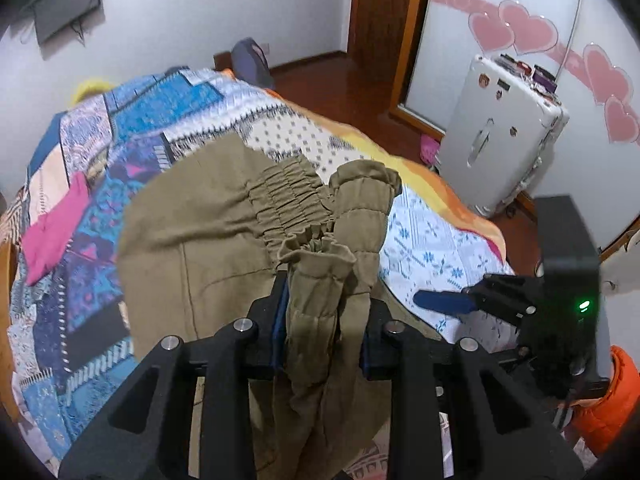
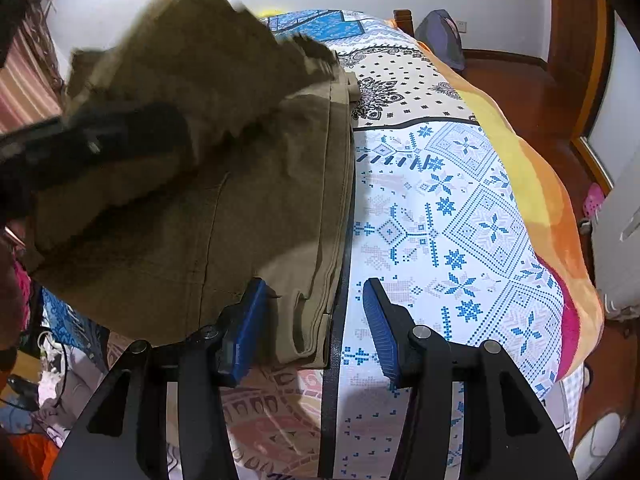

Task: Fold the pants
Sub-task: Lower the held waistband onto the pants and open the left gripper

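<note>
One pair of khaki pants (image 1: 192, 240) is lying on the patchwork bed (image 1: 80, 168), its gathered cuff ends lifted above the rest. The left gripper (image 1: 320, 320) is holding those cuffs, its two fingers clamped on the bunched fabric. The right gripper (image 2: 316, 320) is hovering at the pants' near edge, its two blue-padded fingers (image 2: 378, 320) standing apart and gripping nothing.

Left matte-black plastic two-finger gripper (image 1: 322, 320): blue ribbed pads, silver round screws. Right matching black gripper (image 2: 314, 320): green indicator light on housing.
</note>
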Available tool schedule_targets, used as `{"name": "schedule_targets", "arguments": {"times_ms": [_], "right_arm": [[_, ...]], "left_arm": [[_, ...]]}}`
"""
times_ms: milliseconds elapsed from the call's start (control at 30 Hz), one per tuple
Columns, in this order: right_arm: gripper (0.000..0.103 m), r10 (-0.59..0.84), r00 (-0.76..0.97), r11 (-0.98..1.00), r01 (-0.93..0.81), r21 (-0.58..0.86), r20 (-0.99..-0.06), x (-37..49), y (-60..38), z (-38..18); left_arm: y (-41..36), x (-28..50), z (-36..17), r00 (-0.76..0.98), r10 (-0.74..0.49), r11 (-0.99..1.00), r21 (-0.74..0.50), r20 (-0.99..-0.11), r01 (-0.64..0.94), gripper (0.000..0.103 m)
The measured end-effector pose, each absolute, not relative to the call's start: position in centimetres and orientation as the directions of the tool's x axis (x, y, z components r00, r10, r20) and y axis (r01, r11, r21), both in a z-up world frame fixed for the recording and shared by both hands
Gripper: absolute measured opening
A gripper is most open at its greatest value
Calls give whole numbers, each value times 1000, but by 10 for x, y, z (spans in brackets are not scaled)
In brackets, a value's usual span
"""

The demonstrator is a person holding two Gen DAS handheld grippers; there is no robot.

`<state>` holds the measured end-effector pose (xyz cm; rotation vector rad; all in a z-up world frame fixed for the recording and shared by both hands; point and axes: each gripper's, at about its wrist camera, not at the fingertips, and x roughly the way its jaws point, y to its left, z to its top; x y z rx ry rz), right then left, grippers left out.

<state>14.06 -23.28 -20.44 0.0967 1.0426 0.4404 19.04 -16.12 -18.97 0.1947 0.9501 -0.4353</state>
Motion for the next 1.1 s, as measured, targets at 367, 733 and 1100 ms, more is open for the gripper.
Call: {"name": "schedule_targets", "arguments": {"times_ms": [367,733,1100], "right_arm": [[46,341,504,936,-255,241,-793,137,-249,-187],[46,288,640,956,-233,177,-712,143,-257,-141],[49,374,692,923,-339,180,-617,150,-222,-104]], "left_arm": [[-166,168,-180,523,-276,879,9,-807,478,55],[-108,175,-157,609,-260,939,-48,-750,341,63],[-101,156,-156,580,-338,917,-122,-741,379,63]]}}
